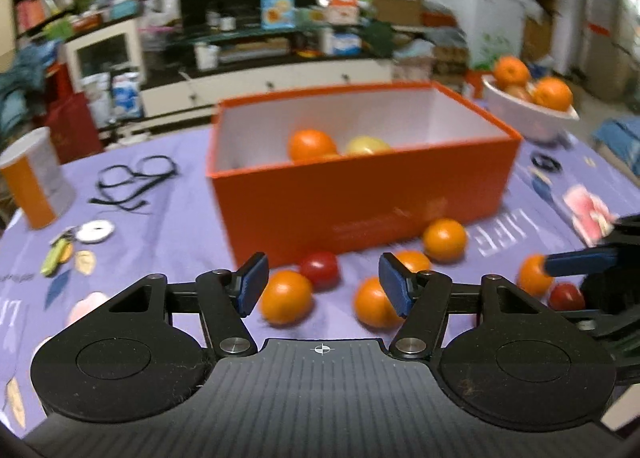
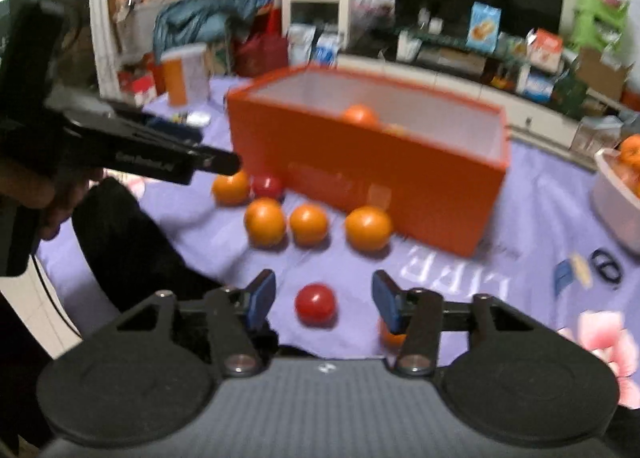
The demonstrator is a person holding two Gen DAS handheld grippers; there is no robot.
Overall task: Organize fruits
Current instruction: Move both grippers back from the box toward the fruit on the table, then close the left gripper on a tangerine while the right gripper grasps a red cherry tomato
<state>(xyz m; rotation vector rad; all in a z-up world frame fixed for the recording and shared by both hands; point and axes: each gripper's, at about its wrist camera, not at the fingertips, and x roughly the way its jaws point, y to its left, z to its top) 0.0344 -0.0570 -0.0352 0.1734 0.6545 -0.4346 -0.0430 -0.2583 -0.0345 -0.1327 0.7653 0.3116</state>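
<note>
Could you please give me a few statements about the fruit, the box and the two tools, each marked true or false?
1. The orange box holds fruit. True.
2. The right tool is shut on a red fruit. False: it is open, the fruit lying on the cloth beyond its fingers.
3. Oranges sit in the white bowl. True.
4. The left tool grips an orange. False: it is open and holds nothing.
5. The glasses lie inside the box. False: they lie on the cloth beside it.
</note>
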